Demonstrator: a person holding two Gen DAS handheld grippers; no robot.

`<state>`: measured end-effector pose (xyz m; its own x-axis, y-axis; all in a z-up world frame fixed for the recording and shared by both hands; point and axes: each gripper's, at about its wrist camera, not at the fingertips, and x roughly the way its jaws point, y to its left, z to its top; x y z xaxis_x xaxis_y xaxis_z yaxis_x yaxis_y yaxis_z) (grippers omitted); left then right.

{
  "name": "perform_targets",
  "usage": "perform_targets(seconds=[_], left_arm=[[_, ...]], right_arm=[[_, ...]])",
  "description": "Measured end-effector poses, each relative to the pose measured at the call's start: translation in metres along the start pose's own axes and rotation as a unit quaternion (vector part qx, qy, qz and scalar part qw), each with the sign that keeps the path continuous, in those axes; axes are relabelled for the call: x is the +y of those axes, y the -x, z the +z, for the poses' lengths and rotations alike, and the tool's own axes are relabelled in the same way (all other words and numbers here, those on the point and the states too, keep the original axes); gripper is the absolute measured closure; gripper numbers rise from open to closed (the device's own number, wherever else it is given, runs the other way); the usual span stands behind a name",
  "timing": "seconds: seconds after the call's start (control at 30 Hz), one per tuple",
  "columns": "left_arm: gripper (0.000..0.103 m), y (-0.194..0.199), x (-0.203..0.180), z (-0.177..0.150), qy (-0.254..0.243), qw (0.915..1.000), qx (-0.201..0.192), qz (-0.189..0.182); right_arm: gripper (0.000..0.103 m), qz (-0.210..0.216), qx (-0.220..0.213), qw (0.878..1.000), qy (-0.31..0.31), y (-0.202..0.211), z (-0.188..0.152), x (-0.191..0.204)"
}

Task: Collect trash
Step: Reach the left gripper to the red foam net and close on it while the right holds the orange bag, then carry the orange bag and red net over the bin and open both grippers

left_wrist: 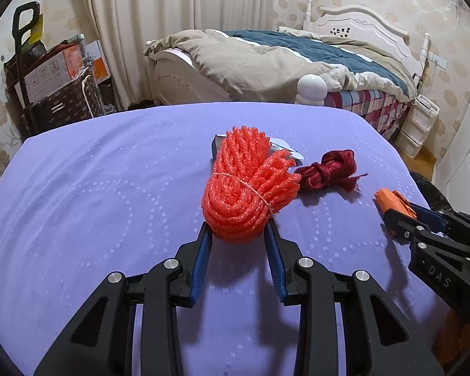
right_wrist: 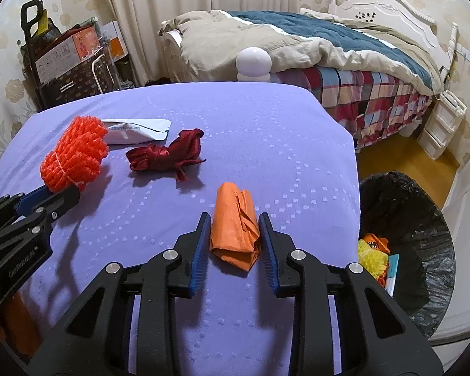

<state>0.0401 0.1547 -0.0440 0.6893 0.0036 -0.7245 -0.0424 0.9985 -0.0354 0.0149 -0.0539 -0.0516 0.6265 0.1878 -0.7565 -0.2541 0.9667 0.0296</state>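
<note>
Two grippers work over a purple-covered table: the left gripper clamps the near end of a red foam-net bundle, the right gripper pinches a folded orange paper. A dark red ribbon knot and white packet lie between; a black-lined bin stands at the table's right.

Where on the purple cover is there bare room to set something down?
The purple cover is bare on its far right, between the maroon ribbon and the edge by the bin, and left of the red foam net. Around the net, ribbon and white packet it is crowded.
</note>
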Motion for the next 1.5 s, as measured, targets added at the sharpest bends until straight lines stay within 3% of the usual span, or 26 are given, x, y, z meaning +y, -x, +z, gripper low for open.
perform_targets(seconds=[0.57, 1.0, 1.5], left_arm=[[0.068, 0.035, -0.027, -0.009, -0.003, 0.9994, -0.029, -0.017], [0.068, 0.047, -0.122, 0.001, -0.061, 0.9925, -0.058, -0.089], [0.068, 0.022, -0.212, 0.019, -0.111, 0.9847, -0.055, -0.122]], right_arm=[[0.073, -0.013, -0.037, 0.999, -0.016, 0.044, -0.014, -0.017], [0.073, -0.099, -0.076, 0.989, -0.085, 0.093, -0.029, -0.109], [0.073, -0.146, -0.071, 0.978, -0.129, 0.089, -0.044, -0.186]])
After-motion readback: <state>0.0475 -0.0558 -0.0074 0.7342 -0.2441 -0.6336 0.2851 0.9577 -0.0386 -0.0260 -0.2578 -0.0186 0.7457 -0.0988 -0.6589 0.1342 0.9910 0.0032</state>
